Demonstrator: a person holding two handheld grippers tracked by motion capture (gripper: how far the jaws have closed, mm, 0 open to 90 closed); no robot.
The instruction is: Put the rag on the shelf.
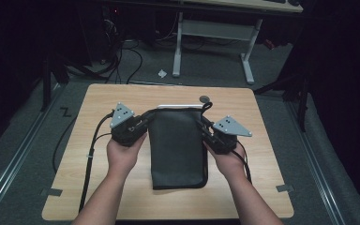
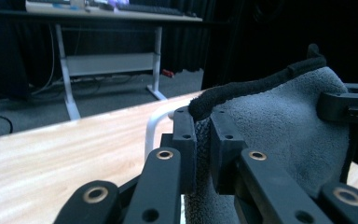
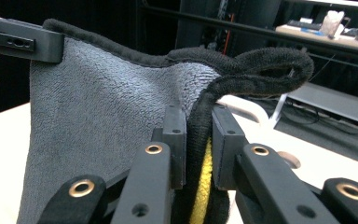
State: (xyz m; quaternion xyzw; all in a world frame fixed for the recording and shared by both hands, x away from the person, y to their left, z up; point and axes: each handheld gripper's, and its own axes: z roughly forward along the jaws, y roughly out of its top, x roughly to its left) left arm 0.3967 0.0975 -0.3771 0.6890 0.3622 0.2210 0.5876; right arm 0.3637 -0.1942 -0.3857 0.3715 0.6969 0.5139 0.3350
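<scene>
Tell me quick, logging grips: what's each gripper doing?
Left gripper: shut on the grey towel's edge.
Right gripper: shut on the towel's opposite edge.

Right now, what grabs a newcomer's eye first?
A dark grey towel held over the middle of the wooden table, left gripper and right gripper each clamped on a top corner. The right gripper view shows a yellow layer between the jaws.

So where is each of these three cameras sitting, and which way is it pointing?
High view: above the person's side, looking forward and down on the table; both forearms, left gripper and right gripper hold the grey cloth.
Left gripper view: rides that gripper, looking along its jaws at the cloth's hem.
Right gripper view: rides that gripper, jaws on the hem.
Shared: both gripper views show the cloth and the white handle.
</scene>
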